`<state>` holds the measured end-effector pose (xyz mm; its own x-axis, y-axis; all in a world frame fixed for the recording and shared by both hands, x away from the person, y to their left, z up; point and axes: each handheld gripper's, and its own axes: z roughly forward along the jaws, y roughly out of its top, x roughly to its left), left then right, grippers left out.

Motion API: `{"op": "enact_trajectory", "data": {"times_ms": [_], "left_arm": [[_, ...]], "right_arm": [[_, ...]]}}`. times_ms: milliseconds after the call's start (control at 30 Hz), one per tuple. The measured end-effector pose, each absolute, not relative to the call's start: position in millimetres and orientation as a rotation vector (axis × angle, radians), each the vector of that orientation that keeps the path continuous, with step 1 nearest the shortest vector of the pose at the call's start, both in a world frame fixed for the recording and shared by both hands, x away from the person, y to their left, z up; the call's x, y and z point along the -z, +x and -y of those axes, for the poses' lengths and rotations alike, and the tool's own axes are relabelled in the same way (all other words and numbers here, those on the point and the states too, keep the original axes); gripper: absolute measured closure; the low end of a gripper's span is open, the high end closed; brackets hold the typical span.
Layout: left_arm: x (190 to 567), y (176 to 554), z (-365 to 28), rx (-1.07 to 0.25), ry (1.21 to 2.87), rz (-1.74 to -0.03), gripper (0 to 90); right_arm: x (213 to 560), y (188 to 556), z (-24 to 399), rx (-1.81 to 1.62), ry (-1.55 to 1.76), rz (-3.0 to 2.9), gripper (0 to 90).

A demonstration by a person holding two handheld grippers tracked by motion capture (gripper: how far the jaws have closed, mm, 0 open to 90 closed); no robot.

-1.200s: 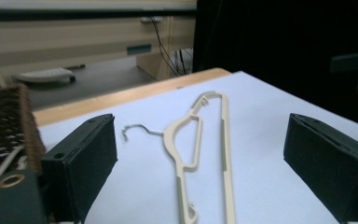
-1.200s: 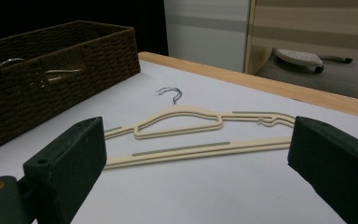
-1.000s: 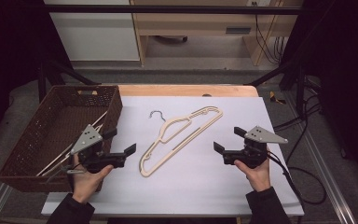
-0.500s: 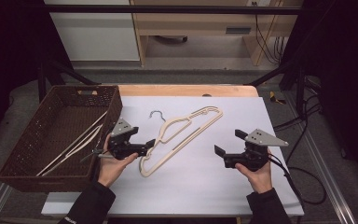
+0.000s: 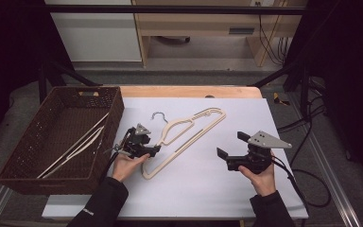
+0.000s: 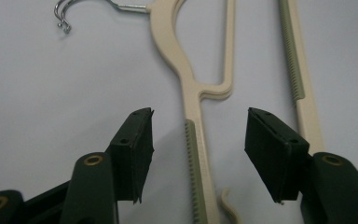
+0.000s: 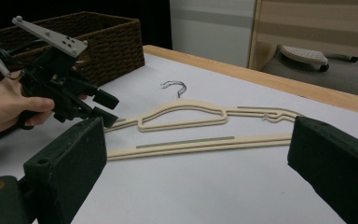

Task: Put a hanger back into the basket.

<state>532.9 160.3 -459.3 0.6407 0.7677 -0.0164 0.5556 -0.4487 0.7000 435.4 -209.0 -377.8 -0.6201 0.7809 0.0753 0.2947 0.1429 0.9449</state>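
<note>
Left gripper (image 5: 155, 150) has come right from beside the wicker basket (image 5: 14, 165) and dropped onto the cream hanger (image 5: 189, 134). Its jaws were just closing, now astride the hanger's near-left arm, pads not touching. Hanger's flat mid-table; right gripper (image 5: 222, 154) waits at near right, jaws wide open, nothing between them.

A brown wicker basket (image 5: 47, 184) stands just beside the left gripper (image 5: 156, 150), on its left side. Pale thin pieces (image 5: 78, 144) lie inside it. Black cables (image 5: 307, 184) lie near the right gripper (image 5: 230, 145), to its right.
</note>
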Motion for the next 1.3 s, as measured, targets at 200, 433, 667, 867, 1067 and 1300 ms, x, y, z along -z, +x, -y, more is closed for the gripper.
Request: {"op": "enact_trajectory", "data": {"times_ms": [200, 433, 667, 867, 1067, 1300], "left_arm": [[467, 535, -157, -0.389, 2.241, -1.027, 55.4], [469, 537, -156, -0.376, 2.238, -1.053, 69.9], [468, 539, -158, -0.335, 2.219, -1.084, 78.0], [466, 540, -161, -0.300, 2.194, -1.106, 78.5], [455, 537, -168, -0.336, 2.157, -1.106, 79.2], [444, 525, -166, -0.420, 2.139, -1.059, 79.4]], "right_arm": [[379, 436, 208, -1.477, 1.025, -2.000, 5.0], [379, 436, 208, -1.476, 1.024, -2.002, 5.0], [380, 437, 207, -1.476, 1.025, -2.007, 5.0], [380, 437, 207, -1.472, 1.026, -2.013, 5.0], [381, 438, 207, -1.468, 1.021, -2.019, 5.0], [382, 442, 205, -1.482, 1.025, -2.025, 6.0]]}}
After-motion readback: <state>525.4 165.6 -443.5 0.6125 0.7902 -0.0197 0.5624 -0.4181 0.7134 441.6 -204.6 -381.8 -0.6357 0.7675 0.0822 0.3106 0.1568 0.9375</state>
